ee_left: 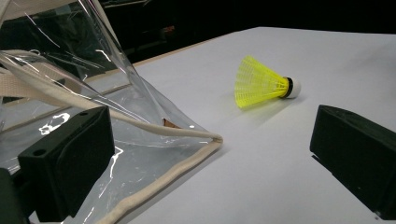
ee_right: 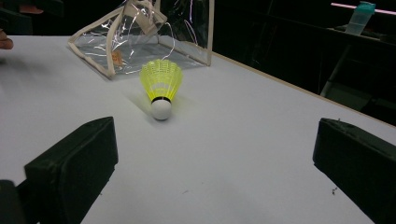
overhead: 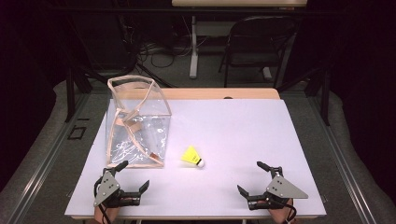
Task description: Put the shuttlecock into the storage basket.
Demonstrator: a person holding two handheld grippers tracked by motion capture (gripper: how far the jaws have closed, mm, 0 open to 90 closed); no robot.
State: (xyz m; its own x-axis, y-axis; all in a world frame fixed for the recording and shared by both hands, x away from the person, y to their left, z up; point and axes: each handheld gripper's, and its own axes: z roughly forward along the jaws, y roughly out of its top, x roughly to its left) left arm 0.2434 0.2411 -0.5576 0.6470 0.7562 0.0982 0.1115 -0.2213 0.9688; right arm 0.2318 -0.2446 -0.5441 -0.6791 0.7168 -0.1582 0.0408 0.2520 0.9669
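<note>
A yellow shuttlecock with a white cork tip lies on its side on the white table, just right of a clear plastic bag with beige trim. The bag stands open at the table's left. My left gripper rests near the front edge below the bag, jaws wide apart and holding nothing. At the front right my right gripper is open too, pointing toward the shuttlecock.
A folding chair and a table leg stand on the floor beyond the table, with cables around them. A teal bottle sits on a far shelf in the right gripper view. White tabletop stretches to the right.
</note>
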